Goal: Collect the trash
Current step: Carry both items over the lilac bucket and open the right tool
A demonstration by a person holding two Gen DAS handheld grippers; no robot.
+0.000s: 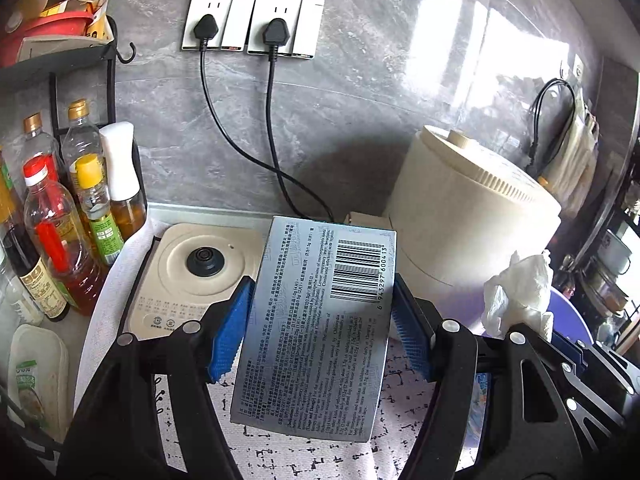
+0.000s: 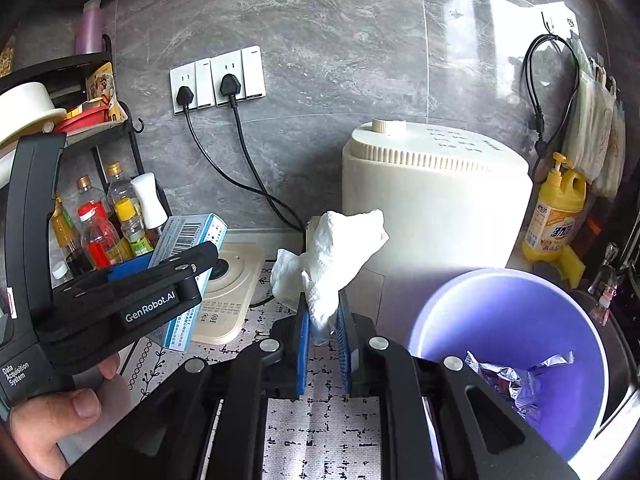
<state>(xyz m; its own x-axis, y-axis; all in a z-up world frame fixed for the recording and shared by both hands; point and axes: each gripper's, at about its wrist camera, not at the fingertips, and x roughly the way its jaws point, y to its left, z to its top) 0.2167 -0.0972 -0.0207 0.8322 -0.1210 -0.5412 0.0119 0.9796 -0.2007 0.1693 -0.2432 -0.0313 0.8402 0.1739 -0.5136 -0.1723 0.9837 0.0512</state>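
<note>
My left gripper (image 1: 322,304) is shut on a pale blue medicine box (image 1: 316,332) with a barcode, held above the patterned mat; the same box (image 2: 188,264) shows at the left of the right wrist view. My right gripper (image 2: 322,320) is shut on a crumpled white tissue (image 2: 332,256), which sticks up between the blue pads. That tissue (image 1: 518,292) also appears at the right of the left wrist view. A purple bin (image 2: 480,312) stands to the lower right with foil wrappers (image 2: 516,384) inside.
A cream kettle base (image 1: 200,276) lies on the mat (image 2: 320,432). Oil and sauce bottles (image 1: 60,236) crowd the left under a black rack. A cream cooker (image 2: 436,200) stands at the wall, with two plugged cords (image 1: 240,120) and a yellow detergent bottle (image 2: 556,216).
</note>
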